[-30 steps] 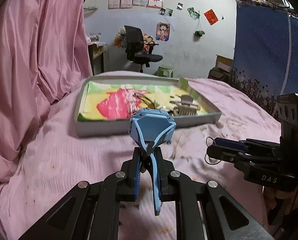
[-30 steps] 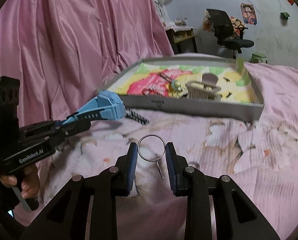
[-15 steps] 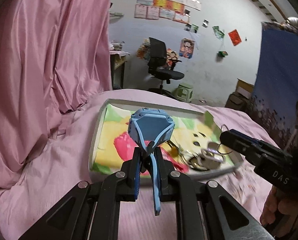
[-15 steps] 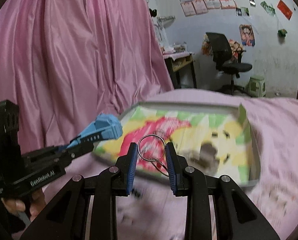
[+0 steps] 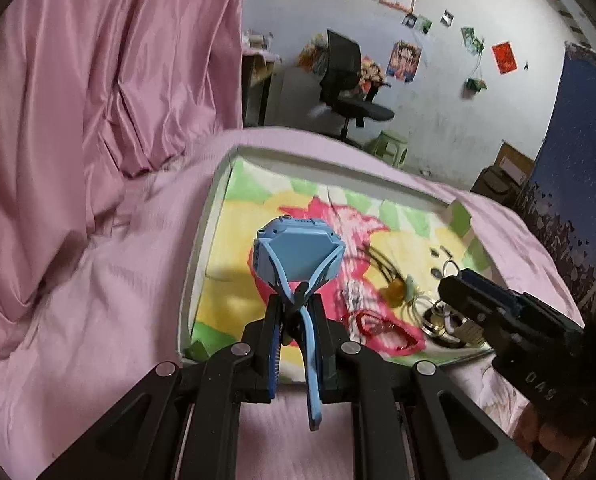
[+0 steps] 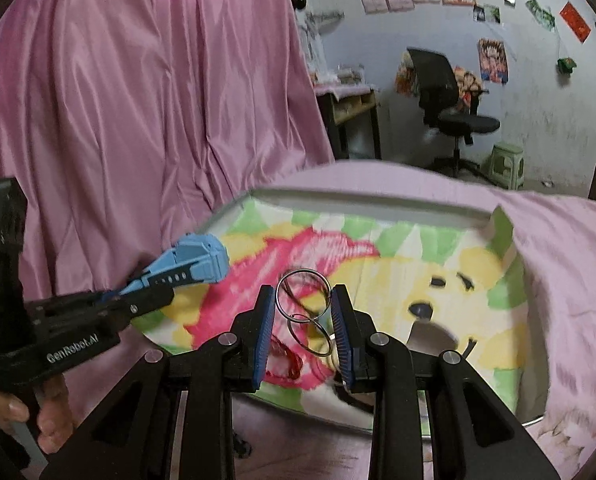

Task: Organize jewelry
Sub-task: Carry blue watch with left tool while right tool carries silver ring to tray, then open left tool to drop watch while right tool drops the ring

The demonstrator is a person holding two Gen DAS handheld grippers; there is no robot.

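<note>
Pink bedsheet under a lined tray; left gripper clenched on blue watch strap, held over the tray's 9 o'clock side, likely for drop-off. Right gripper pinches a key ring above tray centre; chair at 1 o'clock.
</note>
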